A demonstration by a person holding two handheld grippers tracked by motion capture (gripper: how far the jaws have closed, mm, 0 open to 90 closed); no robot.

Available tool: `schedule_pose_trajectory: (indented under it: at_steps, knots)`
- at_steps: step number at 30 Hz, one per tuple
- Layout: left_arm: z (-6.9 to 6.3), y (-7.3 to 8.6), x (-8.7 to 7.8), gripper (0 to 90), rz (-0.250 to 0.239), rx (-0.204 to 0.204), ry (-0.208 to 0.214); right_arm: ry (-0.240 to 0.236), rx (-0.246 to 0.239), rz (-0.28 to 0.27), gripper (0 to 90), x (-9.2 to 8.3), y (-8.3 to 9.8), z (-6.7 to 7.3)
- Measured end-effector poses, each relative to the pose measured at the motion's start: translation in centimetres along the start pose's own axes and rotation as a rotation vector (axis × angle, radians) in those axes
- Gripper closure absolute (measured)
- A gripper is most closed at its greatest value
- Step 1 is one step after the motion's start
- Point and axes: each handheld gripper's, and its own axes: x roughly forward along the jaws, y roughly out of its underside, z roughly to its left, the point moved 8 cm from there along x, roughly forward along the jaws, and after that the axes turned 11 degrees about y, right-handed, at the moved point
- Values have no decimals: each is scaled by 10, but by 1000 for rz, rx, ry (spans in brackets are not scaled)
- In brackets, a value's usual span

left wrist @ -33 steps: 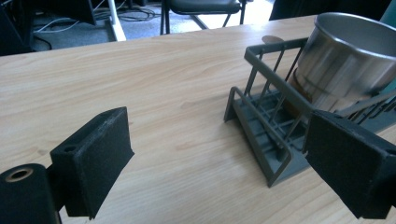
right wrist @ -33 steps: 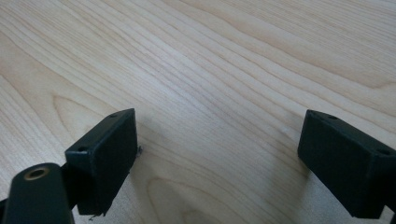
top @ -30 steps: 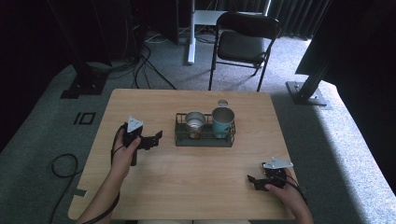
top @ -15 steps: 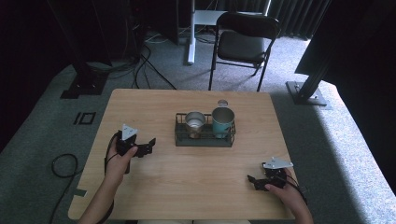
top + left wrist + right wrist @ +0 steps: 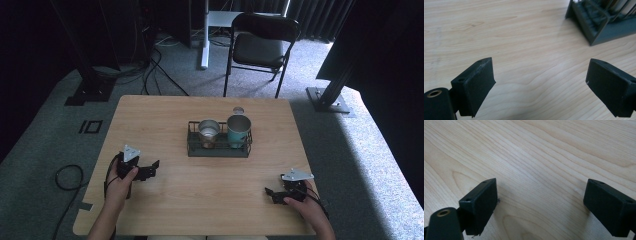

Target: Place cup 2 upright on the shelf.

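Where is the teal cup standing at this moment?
In the high view, the teal cup stands upright in the right end of the dark wire basket at mid-table, beside a metal cup.

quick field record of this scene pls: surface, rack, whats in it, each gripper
surface: wooden table
rack: dark wire basket, mid-table
contents: metal cup at left, teal cup at right, both upright
behind basket: small round lid-like thing on the table
left gripper: jaws open, nothing between them, pointing toward the basket
right gripper: jaws open, nothing between them, low over bare wood near the front edge
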Motion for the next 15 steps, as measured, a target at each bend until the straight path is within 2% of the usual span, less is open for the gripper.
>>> schedule_pose_trajectory:
  at_steps: [3,6,8,15]
  knots:
    - [2,8,1,89,11,-16,-11,0,1,0,116,0,0,0]
    - [4,14,0,89,28,4,-39,0,2,0,116,0,0,0]
    - [4,19,0,89,30,-15,-29,0,2,0,116,0,0,0]
    - [13,32,-7,89,46,-49,-66,0,1,-1,116,0,0,0]
